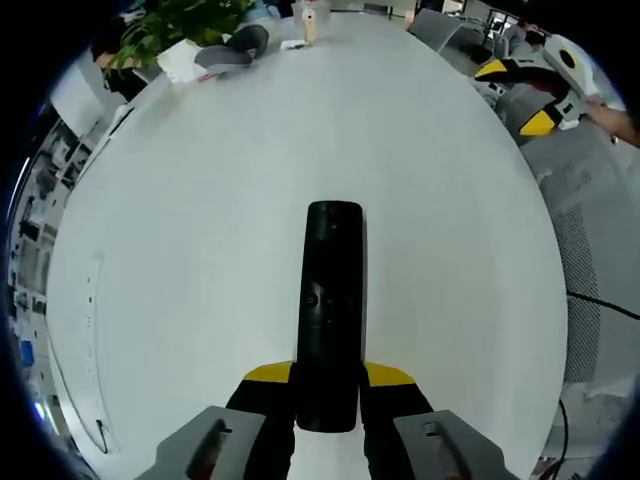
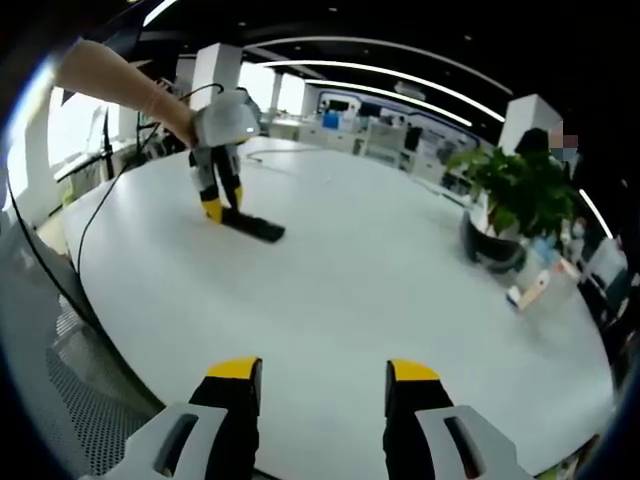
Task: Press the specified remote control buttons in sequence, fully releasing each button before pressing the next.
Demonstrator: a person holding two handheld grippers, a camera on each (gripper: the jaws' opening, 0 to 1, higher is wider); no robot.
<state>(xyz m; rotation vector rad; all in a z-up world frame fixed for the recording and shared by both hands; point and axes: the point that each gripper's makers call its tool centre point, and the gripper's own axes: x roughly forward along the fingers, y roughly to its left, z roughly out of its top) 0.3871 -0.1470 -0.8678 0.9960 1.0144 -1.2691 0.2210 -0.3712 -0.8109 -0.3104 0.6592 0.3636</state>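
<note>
Left gripper point(image 1: 327, 400) clamps one remote point(image 1: 330, 310); right gripper point(image 2: 325, 385) wide, empty; one table point(image 1: 200, 200)

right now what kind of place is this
Probably an open-plan office or meeting area: a big white oval table, a potted plant at its far side, desks and ceiling strip lights behind. A black remote sits in the left gripper.

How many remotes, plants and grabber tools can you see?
Remote: 1
Plant: 1
Grippers: 2, the left gripper shut on the remote, the right gripper open
Total: 4
</note>
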